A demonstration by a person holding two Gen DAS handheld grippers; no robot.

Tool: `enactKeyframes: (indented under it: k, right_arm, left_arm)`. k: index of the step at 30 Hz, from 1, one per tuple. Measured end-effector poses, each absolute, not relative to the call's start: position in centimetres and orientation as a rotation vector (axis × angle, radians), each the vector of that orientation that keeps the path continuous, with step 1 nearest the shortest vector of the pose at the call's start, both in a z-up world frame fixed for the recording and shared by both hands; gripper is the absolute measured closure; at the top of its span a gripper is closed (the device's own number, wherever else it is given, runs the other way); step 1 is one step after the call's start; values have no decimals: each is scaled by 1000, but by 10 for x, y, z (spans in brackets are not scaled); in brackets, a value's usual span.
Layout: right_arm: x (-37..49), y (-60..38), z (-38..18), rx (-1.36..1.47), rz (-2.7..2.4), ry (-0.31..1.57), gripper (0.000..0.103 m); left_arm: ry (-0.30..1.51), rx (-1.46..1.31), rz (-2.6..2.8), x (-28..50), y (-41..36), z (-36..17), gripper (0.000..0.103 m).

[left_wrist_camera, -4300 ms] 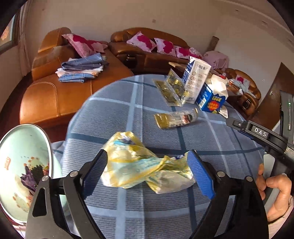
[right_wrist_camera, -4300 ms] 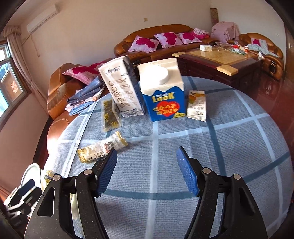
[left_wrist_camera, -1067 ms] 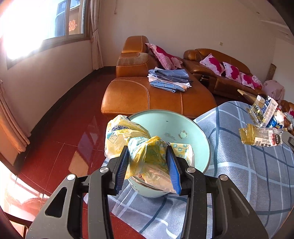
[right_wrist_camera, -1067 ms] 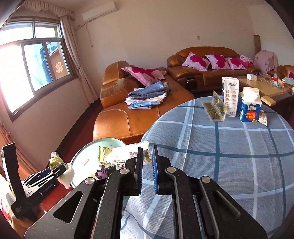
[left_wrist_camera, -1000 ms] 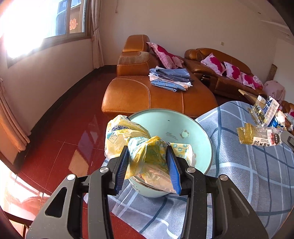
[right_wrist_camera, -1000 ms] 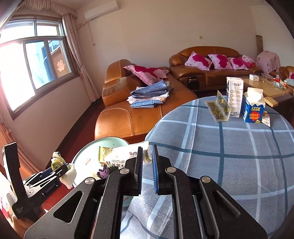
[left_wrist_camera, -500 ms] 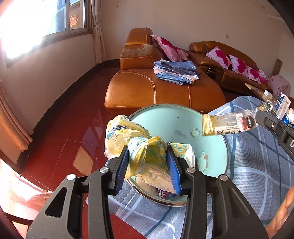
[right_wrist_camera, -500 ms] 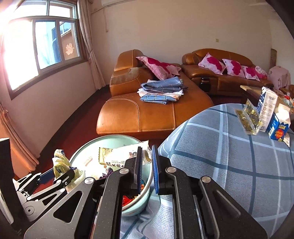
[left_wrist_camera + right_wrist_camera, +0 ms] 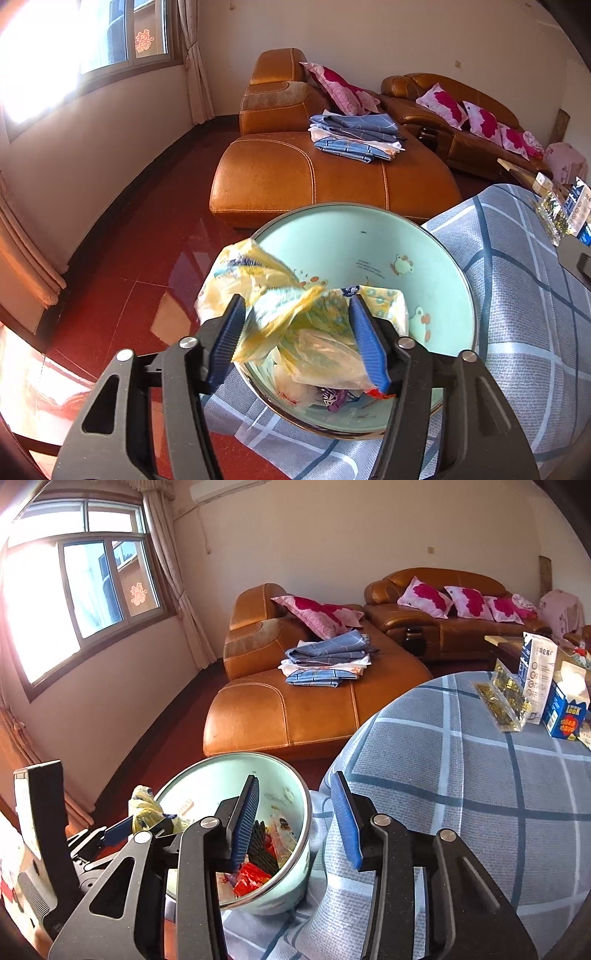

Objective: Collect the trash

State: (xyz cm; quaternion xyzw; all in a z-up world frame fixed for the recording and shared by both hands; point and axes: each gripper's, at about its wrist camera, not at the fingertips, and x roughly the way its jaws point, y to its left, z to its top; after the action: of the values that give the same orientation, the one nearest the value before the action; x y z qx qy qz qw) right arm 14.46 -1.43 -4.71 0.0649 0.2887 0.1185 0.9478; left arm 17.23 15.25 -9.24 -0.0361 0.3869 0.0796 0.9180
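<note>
Both grippers tilt down over the mint bin (image 9: 436,258) at the desk (image 9: 480,775) edge. Left gripper (image 9: 301,341) jaws are opening, the yellow plastic bag (image 9: 280,306) loose between them above the bin. Right gripper (image 9: 295,819) jaws are opening, nothing between them.

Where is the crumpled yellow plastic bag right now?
In the left wrist view, the yellow plastic bag sits between the opening left tongs, over the near rim of the mint-green bin beside the plaid-covered table.
</note>
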Motion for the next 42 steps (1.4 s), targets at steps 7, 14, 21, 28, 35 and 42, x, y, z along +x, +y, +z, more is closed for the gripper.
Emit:
enactKeyframes:
  k: [7,14,21,28,35,42]
  right_arm:
    - [119,-23,-34,158,226,520,24]
    - [94,-35,-13,198,240,445,9]
    - [70,-43,-1,189,221,402,5]
    - [47,-51,16,206,207,354,5]
    - [29,-49,35,191,195,301,5]
    - [26,-50,38,194,194,295,5]
  left_arm:
    - [681,-22,201,150,143,-74,6]
    - [621,18,258,117,143,-52,6]
    - [549,10,282,77,153,-21,6]
    - [409,9,280,40,153,31,6]
    - [346,-20,282,20,161,59,6]
    - [357,-36,303,20,167,61,6]
